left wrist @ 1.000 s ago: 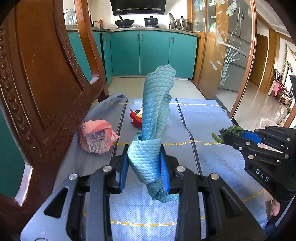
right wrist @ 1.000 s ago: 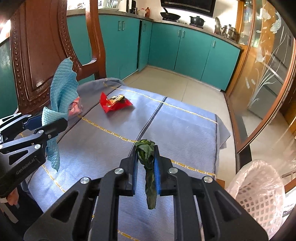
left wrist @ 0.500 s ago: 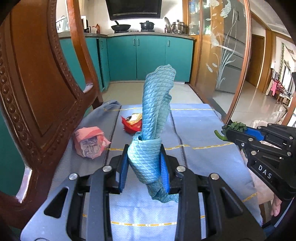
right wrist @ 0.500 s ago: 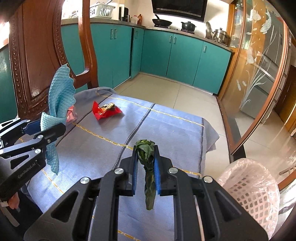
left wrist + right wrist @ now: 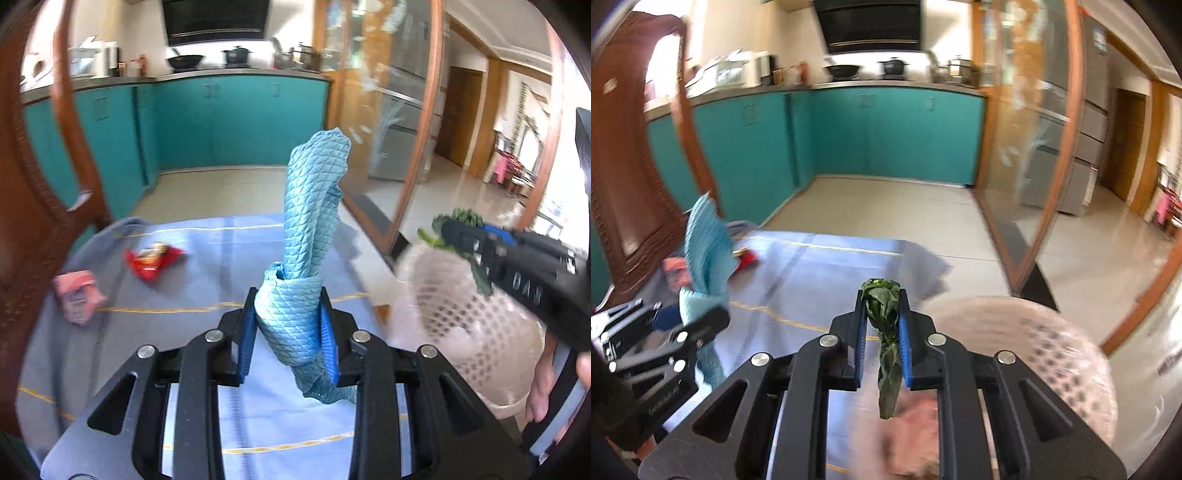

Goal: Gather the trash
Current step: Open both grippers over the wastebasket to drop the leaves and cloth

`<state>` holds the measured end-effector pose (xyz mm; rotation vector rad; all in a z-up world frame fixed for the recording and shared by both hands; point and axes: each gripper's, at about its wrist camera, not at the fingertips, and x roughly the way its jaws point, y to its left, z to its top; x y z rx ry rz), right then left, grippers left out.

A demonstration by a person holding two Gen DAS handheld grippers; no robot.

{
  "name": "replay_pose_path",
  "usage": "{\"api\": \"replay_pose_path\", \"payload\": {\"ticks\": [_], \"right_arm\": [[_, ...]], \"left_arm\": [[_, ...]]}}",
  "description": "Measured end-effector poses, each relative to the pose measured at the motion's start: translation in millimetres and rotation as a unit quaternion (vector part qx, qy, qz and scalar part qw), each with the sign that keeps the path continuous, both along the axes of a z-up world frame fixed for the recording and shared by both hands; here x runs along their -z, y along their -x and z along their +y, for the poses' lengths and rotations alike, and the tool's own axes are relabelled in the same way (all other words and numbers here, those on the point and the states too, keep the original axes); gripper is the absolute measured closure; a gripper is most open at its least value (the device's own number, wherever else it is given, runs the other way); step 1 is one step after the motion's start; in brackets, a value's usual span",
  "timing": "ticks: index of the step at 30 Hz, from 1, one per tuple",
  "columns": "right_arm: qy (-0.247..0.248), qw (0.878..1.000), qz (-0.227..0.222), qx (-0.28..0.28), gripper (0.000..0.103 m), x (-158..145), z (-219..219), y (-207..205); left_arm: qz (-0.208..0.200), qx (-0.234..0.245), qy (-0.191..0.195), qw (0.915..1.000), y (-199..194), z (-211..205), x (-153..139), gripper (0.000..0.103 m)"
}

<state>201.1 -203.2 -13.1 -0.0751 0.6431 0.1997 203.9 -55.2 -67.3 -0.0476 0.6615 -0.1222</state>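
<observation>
The wilted green leaf (image 5: pixel 882 325) is hanging at the lower centre of the right wrist view, pinched tight between the closed jaws of the right gripper (image 5: pixel 881 317). The lined basket (image 5: pixel 1052 354) is sitting at the lower right, beside the table (image 5: pixel 820 273). To drop it well, I think the leaf should be fully above the basket rim before the jaws open. The left gripper (image 5: pixel 288 325) is clamping a rolled blue cloth (image 5: pixel 310 221); a red wrapper (image 5: pixel 153 258) and a pink packet (image 5: pixel 77 295) are waiting at middle left.
</observation>
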Motion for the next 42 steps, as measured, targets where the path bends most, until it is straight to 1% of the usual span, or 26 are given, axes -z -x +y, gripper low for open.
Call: {"api": "replay_pose_path", "payload": {"ticks": [3, 4, 6, 9, 11, 15, 21, 24, 28, 38, 39, 40, 41, 42], "right_arm": [[-0.019, 0.999, 0.006, 0.048, 0.087, -1.2, -45.1, 0.9], [-0.023, 0.998, 0.008, 0.06, 0.087, -0.6, -56.6, 1.4], [-0.032, 0.996, 0.011, 0.088, 0.087, -0.1, -84.5, 4.1], [-0.043, 0.993, 0.01, 0.108, 0.087, 2.0, -107.5, 12.9], [-0.042, 0.992, 0.01, 0.115, 0.087, 2.7, -118.6, 17.0], [-0.026, 0.992, 0.021, 0.119, 0.087, 10.2, -129.5, 22.8], [-0.015, 0.992, 0.04, 0.123, 0.087, 20.0, -139.8, 23.6], [-0.02, 0.991, 0.038, 0.126, 0.087, 18.2, -145.8, 26.0], [-0.024, 0.991, 0.037, 0.128, 0.087, 17.4, -148.2, 26.5], [-0.014, 0.991, 0.045, 0.122, 0.087, 22.3, -143.7, 23.1], [-0.014, 0.991, 0.046, 0.122, 0.087, 22.6, -143.2, 22.7], [-0.013, 0.991, 0.047, 0.122, 0.086, 22.8, -142.8, 22.5], [-0.013, 0.991, 0.047, 0.124, 0.082, 22.4, -142.3, 22.7], [-0.015, 0.991, 0.047, 0.125, 0.073, 22.2, -142.3, 22.0]], "left_arm": [[0.002, 0.032, 0.0, 0.9995, -0.4, -27.9, 3.3, 0.072], [0.0, 0.048, -0.002, 0.9989, 0.4, -41.6, 4.6, 0.072], [-0.006, 0.065, -0.005, 0.9979, 2.8, -57.6, 6.1, 0.072], [-0.016, 0.091, -0.021, 0.9955, 6.0, -84.1, 10.1, 0.072], [-0.019, 0.107, -0.026, 0.9938, 8.0, -99.7, 13.4, 0.072], [-0.026, 0.126, -0.022, 0.9914, 6.0, -122.3, 14.2, 0.071], [-0.014, 0.146, -0.019, 0.989, 4.1, -138.6, 21.2, 0.07], [-0.008, 0.151, -0.012, 0.9884, 1.1, -137.1, 21.7, 0.07], [-0.006, 0.152, -0.013, 0.9882, -0.7, -139.0, 24.3, 0.07], [-0.003, 0.159, -0.014, 0.9872, -0.8, -142.9, 24.8, 0.07], [-0.003, 0.158, -0.015, 0.9874, -0.7, -143.5, 25.4, 0.068], [-0.004, 0.156, -0.017, 0.9877, -0.7, -143.2, 25.4, 0.063], [-0.005, 0.154, -0.018, 0.988, -0.6, -142.6, 25.0, 0.059], [-0.008, 0.15, -0.016, 0.9886, -0.3, -140.6, 23.9, 0.053]]}}
